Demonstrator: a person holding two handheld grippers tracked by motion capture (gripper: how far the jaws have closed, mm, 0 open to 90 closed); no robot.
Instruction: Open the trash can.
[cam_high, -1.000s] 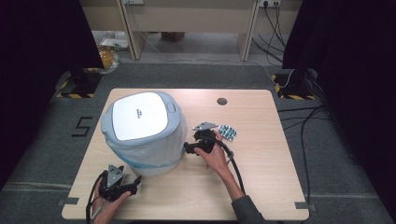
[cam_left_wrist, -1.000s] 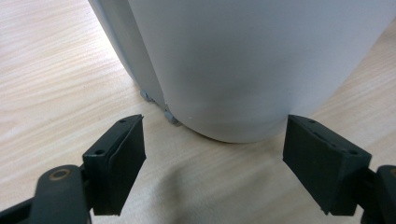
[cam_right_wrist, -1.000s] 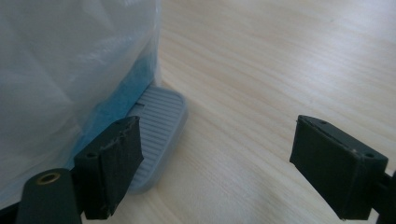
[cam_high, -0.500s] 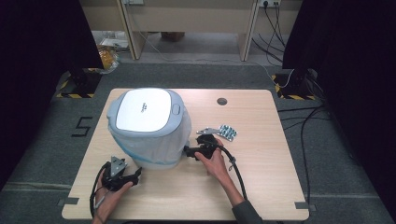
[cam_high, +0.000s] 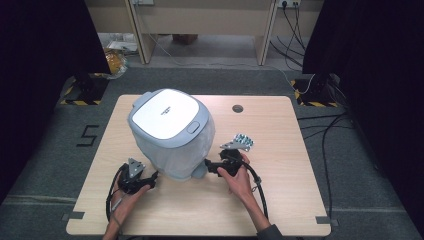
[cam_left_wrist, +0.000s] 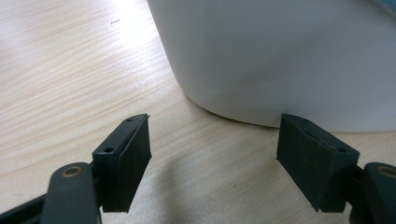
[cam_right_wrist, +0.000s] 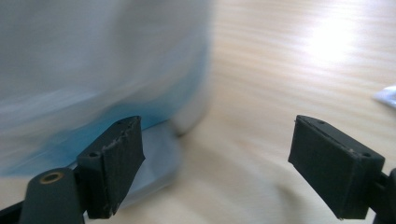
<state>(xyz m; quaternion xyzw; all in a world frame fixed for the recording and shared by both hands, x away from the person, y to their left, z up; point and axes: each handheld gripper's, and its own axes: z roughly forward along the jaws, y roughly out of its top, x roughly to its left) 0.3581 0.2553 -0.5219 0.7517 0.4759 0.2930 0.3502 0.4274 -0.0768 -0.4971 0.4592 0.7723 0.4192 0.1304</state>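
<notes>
A large white and pale-grey appliance (cam_high: 171, 132), lidded and rounded like a rice cooker or small bin, stands on the left-centre of the light wooden worktop (cam_high: 280, 200), well in from every edge. Bare wood lies all along the near edge and across the right half, where the only interruptions are a round cable hole (cam_high: 237, 108) near the far edge and a small foil blister pack (cam_high: 238, 142) just beyond the right hand. The left strip of worktop beside the appliance is narrower but free. The left hand-held gripper (cam_high: 151, 181) sits low at the appliance's near-left base, its tips just beside the white wall; in the left gripper view its jaws stand spread wide with nothing between them, and the appliance's curved lower wall (cam_left_wrist: 280, 60) rises just ahead, its bottom rim meeting the wood between and beyond the two pads without touching either. The right hand-held gripper (cam_high: 209, 166) lies at the appliance's near-right base, pointing left toward it. In the right gripper view, which is blurred, its jaws are also apart, having just been closing a little, and no thing is pinched; the appliance's body with a bluish lower band (cam_right_wrist: 107, 93) fills the left side, close to the left pad, though whether that pad touches it cannot be told, and open wood lies ahead of the right pad.
</notes>
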